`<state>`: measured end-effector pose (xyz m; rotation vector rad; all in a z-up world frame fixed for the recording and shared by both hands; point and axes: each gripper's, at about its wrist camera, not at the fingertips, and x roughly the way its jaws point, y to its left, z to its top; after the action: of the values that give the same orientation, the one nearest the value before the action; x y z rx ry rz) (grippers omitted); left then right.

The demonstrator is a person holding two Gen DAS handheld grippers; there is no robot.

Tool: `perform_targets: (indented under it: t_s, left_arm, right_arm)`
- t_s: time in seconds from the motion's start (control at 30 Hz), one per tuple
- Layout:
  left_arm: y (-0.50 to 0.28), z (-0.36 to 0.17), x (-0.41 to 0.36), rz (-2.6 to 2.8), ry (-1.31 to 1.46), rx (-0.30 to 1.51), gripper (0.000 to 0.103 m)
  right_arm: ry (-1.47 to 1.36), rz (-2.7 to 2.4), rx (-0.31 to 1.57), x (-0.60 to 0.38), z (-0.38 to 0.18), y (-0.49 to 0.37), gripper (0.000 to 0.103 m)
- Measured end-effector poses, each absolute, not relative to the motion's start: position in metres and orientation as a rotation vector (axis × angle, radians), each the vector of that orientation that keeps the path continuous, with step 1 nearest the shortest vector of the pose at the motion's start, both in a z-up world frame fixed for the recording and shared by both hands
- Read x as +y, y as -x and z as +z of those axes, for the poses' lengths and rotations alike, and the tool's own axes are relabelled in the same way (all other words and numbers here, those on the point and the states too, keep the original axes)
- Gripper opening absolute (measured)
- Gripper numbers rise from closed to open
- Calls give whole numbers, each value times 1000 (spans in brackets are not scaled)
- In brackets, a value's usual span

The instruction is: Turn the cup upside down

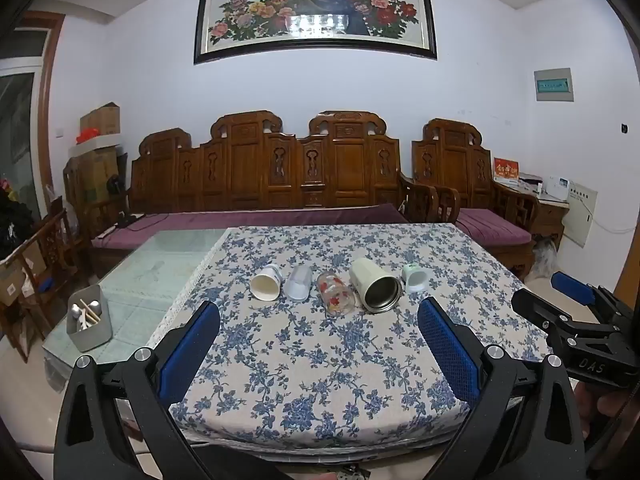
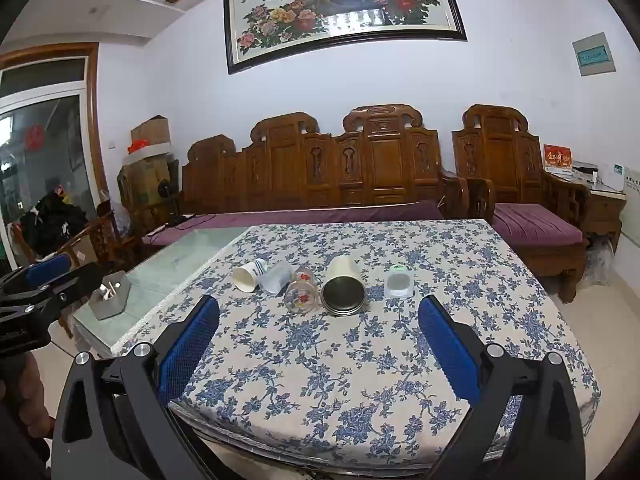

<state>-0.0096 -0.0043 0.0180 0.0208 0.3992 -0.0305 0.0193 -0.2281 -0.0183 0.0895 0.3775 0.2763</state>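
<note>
Floral tablecloth fills the table, five cups lying on their sides in a row mid-cloth, the cream steel cup biggest. Left gripper and right gripper both hover near the front edge, fingers spread wide, holding nothing.

"DAS" is embossed on the right claw's black body.
</note>
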Motion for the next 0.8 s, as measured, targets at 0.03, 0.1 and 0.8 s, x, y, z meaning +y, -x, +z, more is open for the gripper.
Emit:
perform_targets:
  t_s: [0.03,0.1,0.8]
  left_arm:
    - [10,18,-5,-30,-21,399,95]
    - [10,18,-5,-31,-22,399,95]
    - [10,17,-6,-28,-23,398,95]
  right_arm:
    - [-93,277,372,-228,-18,-19,100]
    - [-91,277,370,-228,-18,-19,100]
    - [-93,277,371,-228,-18,-19,100]
